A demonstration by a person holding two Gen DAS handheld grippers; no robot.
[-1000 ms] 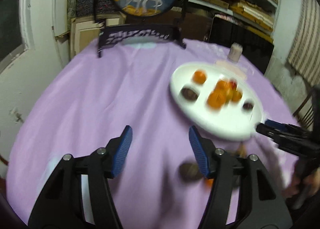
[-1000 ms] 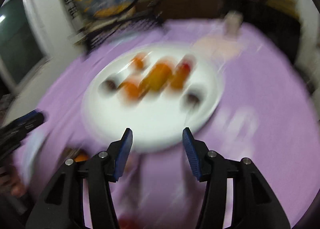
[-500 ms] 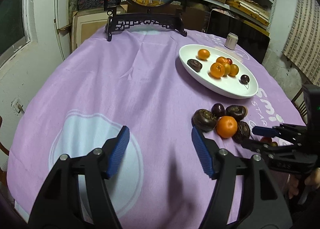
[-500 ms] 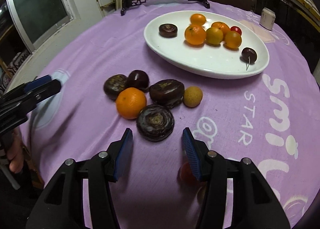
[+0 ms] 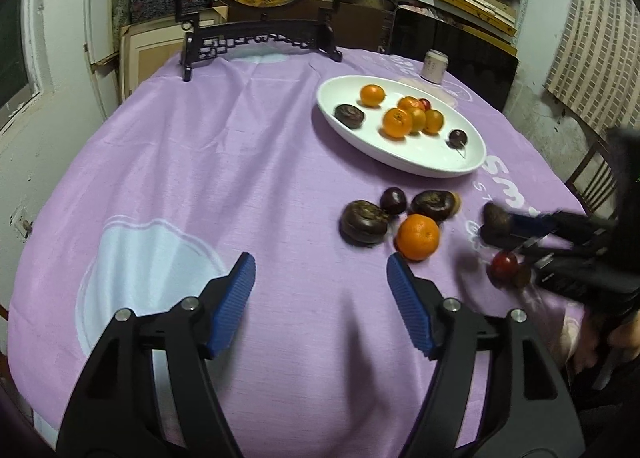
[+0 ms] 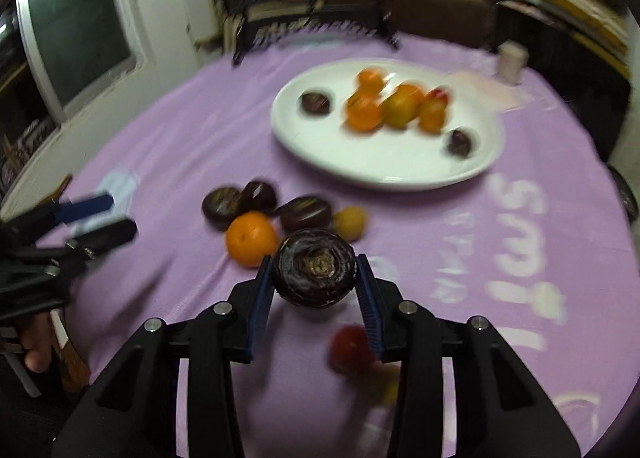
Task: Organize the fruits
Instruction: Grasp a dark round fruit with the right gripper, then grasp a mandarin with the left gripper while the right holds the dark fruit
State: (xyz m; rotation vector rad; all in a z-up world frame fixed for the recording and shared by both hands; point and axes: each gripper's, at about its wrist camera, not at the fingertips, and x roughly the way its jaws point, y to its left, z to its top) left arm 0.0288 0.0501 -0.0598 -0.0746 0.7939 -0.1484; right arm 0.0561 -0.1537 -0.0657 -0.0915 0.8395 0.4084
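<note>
Fruits lie in two lots on the purple-clothed bench (image 5: pixel 200 162): some already on the white plate (image 5: pixel 404 162) at 1 o'clock, a loose cluster around an orange (image 5: pixel 417 236) nearer. Going left to right, the left gripper (image 5: pixel 320 298) hangs open and empty, and the right gripper (image 6: pixel 316 278) is clamped on a dark round fruit (image 6: pixel 315 267), seemingly mid-pickup. Next, I judge, it carries this to the plate's bare part. White cloth lettering reads "sm…"; the rest is blurred.
</note>
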